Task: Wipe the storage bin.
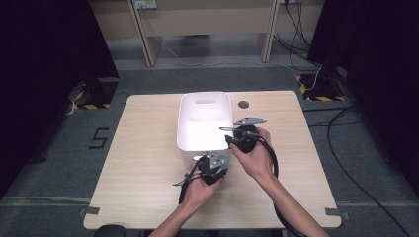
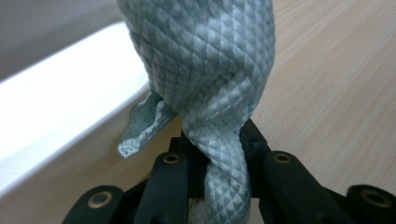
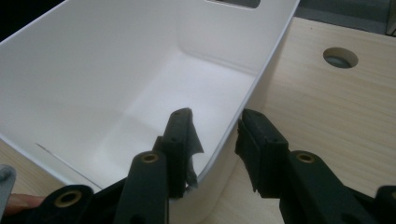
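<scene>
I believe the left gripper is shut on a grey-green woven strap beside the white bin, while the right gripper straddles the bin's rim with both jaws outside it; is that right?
Not quite. In the right gripper view, the right gripper has one jaw inside the white bin and one outside, with the rim between them. The rest stands: the left gripper is shut on the strap.

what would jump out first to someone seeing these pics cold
Probably the white bin in the middle of the wooden table, bright against the dark surroundings. Next, the grey woven cloth twisted and clamped in the left gripper at the bin's near end. The right gripper straddles the bin's right wall, jaws apart.
</scene>
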The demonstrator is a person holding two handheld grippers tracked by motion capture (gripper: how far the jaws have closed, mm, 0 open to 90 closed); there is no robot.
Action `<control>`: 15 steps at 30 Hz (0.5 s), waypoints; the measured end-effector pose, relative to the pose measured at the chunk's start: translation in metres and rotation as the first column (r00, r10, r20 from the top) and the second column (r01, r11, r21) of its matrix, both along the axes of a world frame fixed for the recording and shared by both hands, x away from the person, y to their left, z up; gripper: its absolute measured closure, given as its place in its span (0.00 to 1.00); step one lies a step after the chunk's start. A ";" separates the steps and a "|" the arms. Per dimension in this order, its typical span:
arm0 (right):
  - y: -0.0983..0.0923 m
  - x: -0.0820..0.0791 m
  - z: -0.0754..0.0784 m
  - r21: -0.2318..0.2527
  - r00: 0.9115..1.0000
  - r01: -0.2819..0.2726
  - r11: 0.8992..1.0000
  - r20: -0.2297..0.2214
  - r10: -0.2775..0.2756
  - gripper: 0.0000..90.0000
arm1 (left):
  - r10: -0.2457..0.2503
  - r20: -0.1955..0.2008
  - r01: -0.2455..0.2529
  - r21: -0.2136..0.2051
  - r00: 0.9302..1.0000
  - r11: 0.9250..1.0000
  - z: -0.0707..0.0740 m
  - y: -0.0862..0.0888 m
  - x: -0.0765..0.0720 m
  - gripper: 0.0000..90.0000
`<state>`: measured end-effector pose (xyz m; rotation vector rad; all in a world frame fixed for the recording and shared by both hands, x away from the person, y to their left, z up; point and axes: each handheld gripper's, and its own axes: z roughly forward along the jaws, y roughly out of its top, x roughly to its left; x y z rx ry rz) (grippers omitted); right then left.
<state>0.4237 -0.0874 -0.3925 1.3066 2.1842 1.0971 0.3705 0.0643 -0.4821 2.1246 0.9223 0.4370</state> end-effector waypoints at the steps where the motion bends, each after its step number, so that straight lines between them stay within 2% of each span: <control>1: 0.000 0.000 0.000 0.000 1.000 0.000 1.000 0.000 0.000 0.72 | -0.001 -0.001 0.001 0.001 1.000 1.000 -0.001 0.000 0.000 0.85; 15: 0.000 0.000 0.000 -0.001 1.000 0.002 1.000 0.001 -0.002 0.72 | -0.004 -0.009 0.004 0.016 1.000 1.000 -0.009 -0.002 0.002 0.85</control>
